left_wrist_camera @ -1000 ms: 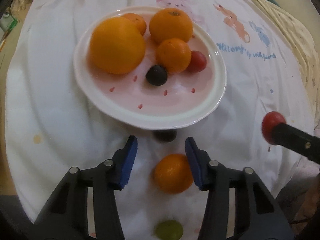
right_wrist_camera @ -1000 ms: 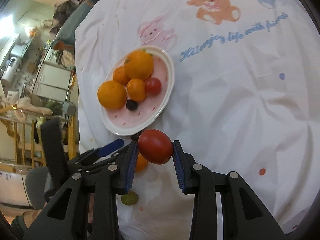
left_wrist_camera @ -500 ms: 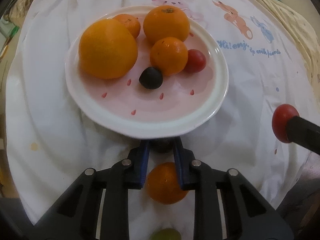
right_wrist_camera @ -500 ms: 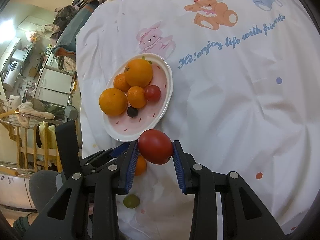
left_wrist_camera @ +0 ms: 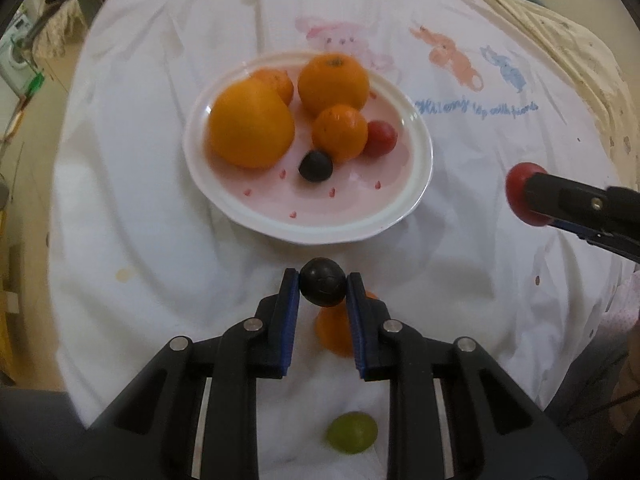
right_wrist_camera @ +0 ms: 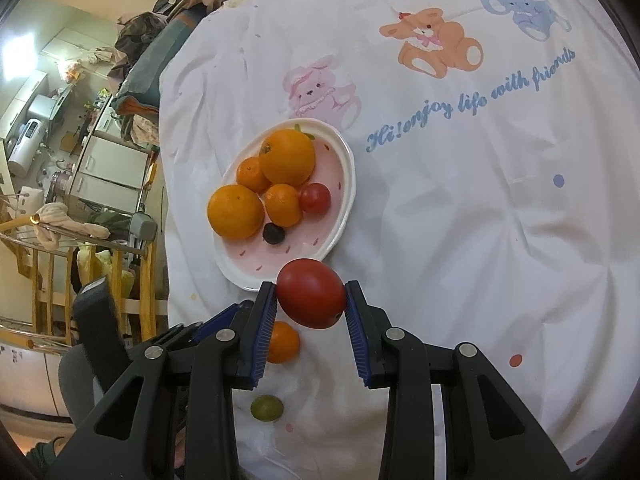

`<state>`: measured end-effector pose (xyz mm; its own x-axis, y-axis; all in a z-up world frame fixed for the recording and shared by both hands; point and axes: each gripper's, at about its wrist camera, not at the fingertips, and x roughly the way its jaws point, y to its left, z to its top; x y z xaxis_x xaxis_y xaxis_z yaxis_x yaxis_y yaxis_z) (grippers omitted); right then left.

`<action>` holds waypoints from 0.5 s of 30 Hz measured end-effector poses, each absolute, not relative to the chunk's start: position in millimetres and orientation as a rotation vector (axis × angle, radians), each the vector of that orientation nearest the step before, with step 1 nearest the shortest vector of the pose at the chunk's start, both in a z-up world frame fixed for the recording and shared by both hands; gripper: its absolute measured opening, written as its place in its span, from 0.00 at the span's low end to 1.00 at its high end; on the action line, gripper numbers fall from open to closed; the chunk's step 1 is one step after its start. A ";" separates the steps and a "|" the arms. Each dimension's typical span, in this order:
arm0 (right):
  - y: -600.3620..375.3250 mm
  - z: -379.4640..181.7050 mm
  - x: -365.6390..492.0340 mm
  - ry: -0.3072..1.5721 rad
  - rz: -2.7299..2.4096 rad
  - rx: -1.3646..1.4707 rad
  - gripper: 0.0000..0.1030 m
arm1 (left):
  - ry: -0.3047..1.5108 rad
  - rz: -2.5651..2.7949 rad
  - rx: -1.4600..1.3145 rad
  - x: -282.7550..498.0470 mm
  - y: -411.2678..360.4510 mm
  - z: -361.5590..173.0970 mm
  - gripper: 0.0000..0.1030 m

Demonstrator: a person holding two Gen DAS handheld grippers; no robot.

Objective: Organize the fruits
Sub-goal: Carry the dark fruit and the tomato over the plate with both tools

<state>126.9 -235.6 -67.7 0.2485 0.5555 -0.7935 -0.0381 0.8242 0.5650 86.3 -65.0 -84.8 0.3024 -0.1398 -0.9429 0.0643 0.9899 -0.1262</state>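
Note:
My left gripper (left_wrist_camera: pixel 322 289) is shut on a dark grape (left_wrist_camera: pixel 322 288), held above the cloth just short of the plate's near rim. The pink-and-white plate (left_wrist_camera: pixel 352 228) holds several oranges (left_wrist_camera: pixel 250 124), a cherry tomato (left_wrist_camera: pixel 382 139) and another dark grape (left_wrist_camera: pixel 315 165). Under the left gripper lie a small orange (left_wrist_camera: pixel 334 332) and a green grape (left_wrist_camera: pixel 352 432) on the cloth. My right gripper (right_wrist_camera: pixel 311 305) is shut on a red tomato (right_wrist_camera: pixel 311 294), hanging near the plate (right_wrist_camera: pixel 344 216); from the left wrist it shows at the right (left_wrist_camera: pixel 524 196).
A white cloth (right_wrist_camera: pixel 460 220) printed with cartoon bears and blue lettering covers the table. Off its left edge are a wooden rack (right_wrist_camera: pixel 44 280), cabinets and piled clothes. The left gripper's body (right_wrist_camera: pixel 100 320) stands beside my right one.
The left gripper went from open around the small orange to shut on the dark grape, then rose with it. The right gripper kept the tomato and stayed nearly still.

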 end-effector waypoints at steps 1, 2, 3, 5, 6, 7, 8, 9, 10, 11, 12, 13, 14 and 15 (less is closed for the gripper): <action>-235.2 -66.1 126.9 1.261 0.429 0.484 0.35 | 1.247 -0.130 -0.063 84.3 -63.8 -80.9 0.19; -234.7 -63.9 126.5 1.255 0.434 0.486 0.35 | 1.238 -0.121 -0.055 82.6 -62.3 -77.4 0.19; -234.5 -62.2 126.4 1.252 0.438 0.486 0.35 | 1.233 -0.114 -0.050 82.0 -60.9 -75.3 0.19; -234.3 -58.2 125.1 1.242 0.447 0.487 0.35 | 1.222 -0.094 -0.046 78.8 -54.8 -70.2 0.19; -234.5 -56.7 124.2 1.239 0.450 0.488 0.35 | 1.220 -0.085 -0.043 77.8 -53.0 -68.6 0.19; -234.8 -54.9 123.7 1.234 0.454 0.490 0.35 | 1.218 -0.075 -0.043 77.1 -50.4 -66.7 0.19; -235.0 -53.7 123.5 1.230 0.457 0.491 0.35 | 1.216 -0.066 -0.045 75.9 -47.0 -64.3 0.19; -235.3 -51.3 123.2 1.225 0.461 0.493 0.35 | 1.212 -0.059 -0.048 75.7 -44.2 -62.1 0.19; -235.4 -49.3 123.0 1.220 0.464 0.494 0.35 | 1.207 -0.052 -0.050 75.2 -41.4 -58.9 0.19; -235.5 -47.1 122.8 1.213 0.467 0.494 0.35 | 1.200 -0.046 -0.050 75.1 -39.1 -55.5 0.19; -235.4 -44.5 122.7 1.205 0.469 0.492 0.35 | 1.191 -0.037 -0.050 75.9 -36.4 -50.8 0.19; -235.3 -42.4 122.5 1.198 0.471 0.489 0.35 | 1.182 -0.032 -0.051 77.1 -34.3 -46.4 0.19; -235.4 -40.4 122.2 1.190 0.474 0.488 0.35 | 1.175 -0.030 -0.051 77.4 -32.9 -43.3 0.19; -235.3 -38.4 122.1 1.181 0.473 0.484 0.35 | 1.163 -0.026 -0.050 79.5 -30.8 -37.1 0.19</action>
<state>122.1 -235.3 -38.4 0.3086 0.5839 -0.7508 -0.0953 0.8044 0.5864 79.5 -30.8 -37.1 0.3968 -0.0464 -0.9167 -0.0058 0.9986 -0.0530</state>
